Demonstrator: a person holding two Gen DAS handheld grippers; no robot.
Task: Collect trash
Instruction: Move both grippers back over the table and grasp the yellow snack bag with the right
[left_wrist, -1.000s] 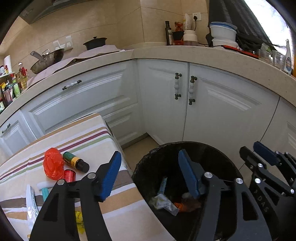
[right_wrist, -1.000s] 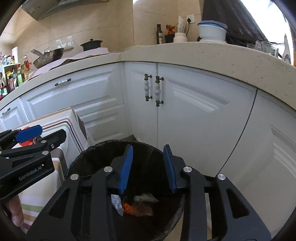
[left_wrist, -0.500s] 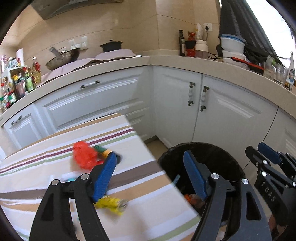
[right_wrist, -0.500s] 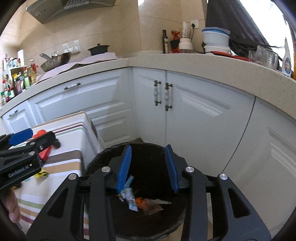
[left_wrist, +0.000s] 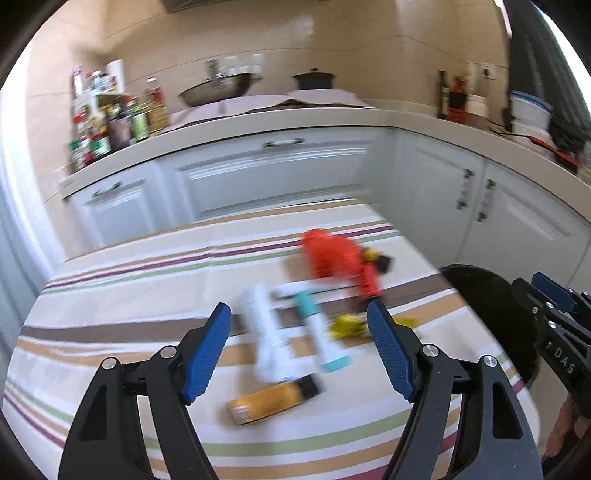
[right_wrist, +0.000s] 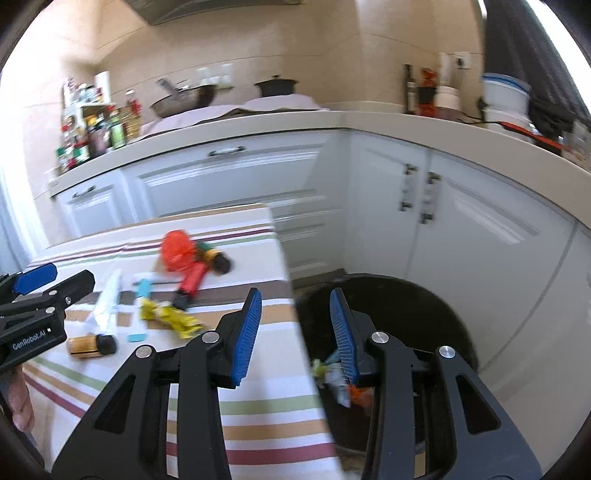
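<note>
On the striped tablecloth (left_wrist: 147, 295) the trash lay in a loose cluster: a white tube (left_wrist: 266, 332) at the left, a teal-and-white tube (left_wrist: 317, 332) just beside it, an amber bottle (left_wrist: 269, 400) nearest the camera, a yellow wrapper (left_wrist: 351, 326) further right, and a red crumpled bag (left_wrist: 328, 254) beyond, touching a small red item (left_wrist: 369, 282). The left gripper (left_wrist: 299, 350) hung above them, jaws wide apart and holding nothing. To the right, the right gripper (right_wrist: 295, 328) stood partly open and empty over the table edge, with the black bin (right_wrist: 424, 306) below already holding a few wrappers.
</note>
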